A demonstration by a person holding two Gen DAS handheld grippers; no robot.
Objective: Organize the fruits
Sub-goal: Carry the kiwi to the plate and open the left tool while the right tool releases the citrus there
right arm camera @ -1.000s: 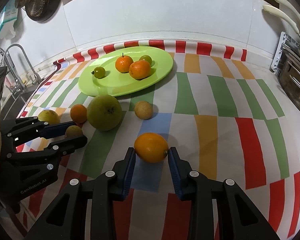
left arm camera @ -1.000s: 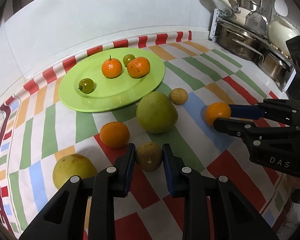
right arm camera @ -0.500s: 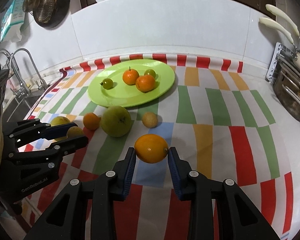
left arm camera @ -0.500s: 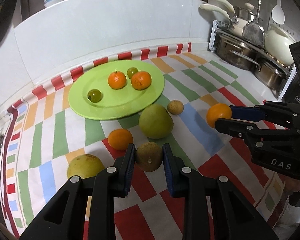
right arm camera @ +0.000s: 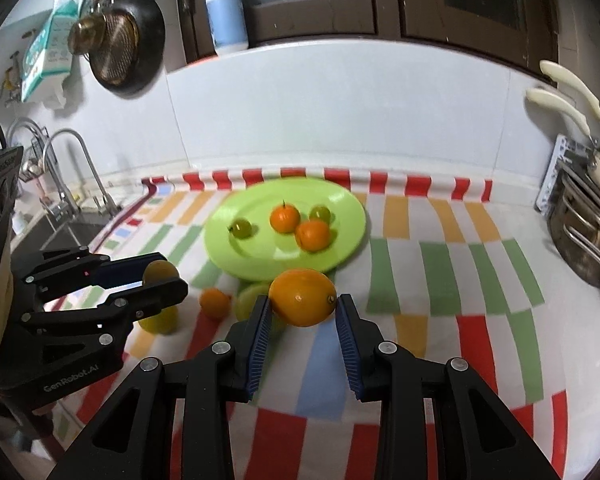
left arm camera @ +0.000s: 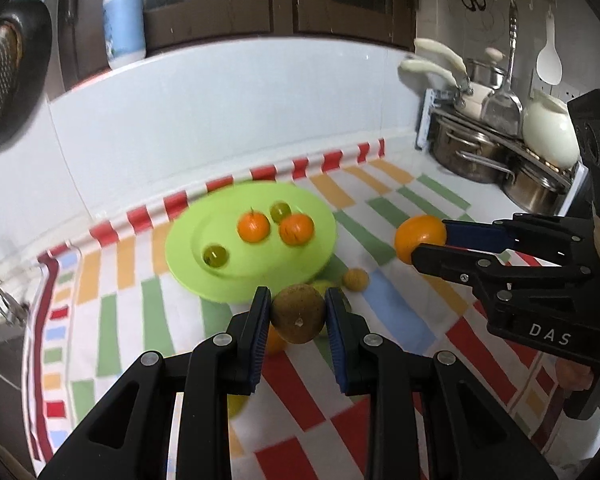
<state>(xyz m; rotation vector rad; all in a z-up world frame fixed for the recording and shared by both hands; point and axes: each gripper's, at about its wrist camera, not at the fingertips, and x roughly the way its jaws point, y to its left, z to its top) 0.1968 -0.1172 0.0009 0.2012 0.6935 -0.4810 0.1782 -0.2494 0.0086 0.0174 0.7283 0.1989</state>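
My left gripper point(left arm camera: 298, 312) is shut on a brown round fruit point(left arm camera: 298, 314) and holds it in the air above the striped cloth. My right gripper point(right arm camera: 303, 312) is shut on an orange point(right arm camera: 302, 297), also lifted; it shows at the right of the left wrist view point(left arm camera: 419, 234). The green plate point(left arm camera: 300, 256) lies beyond both grippers and holds two small oranges point(left arm camera: 253, 227) and two green fruits point(left arm camera: 215, 256). A small brown fruit point(left arm camera: 356, 279), a small orange point(right arm camera: 214, 302) and pale green fruits point(right arm camera: 159, 320) lie on the cloth below.
Steel pots point(left arm camera: 472, 152) and a white jug stand on a rack at the right. A sink with a tap point(right arm camera: 66, 184) is at the left. A white wall backs the counter; a soap bottle point(right arm camera: 227, 12) stands on the ledge above it.
Both grippers have risen well above the cloth with their fruits held, and the views now look further up at the wall and cupboards. The fruits on the cloth stayed.
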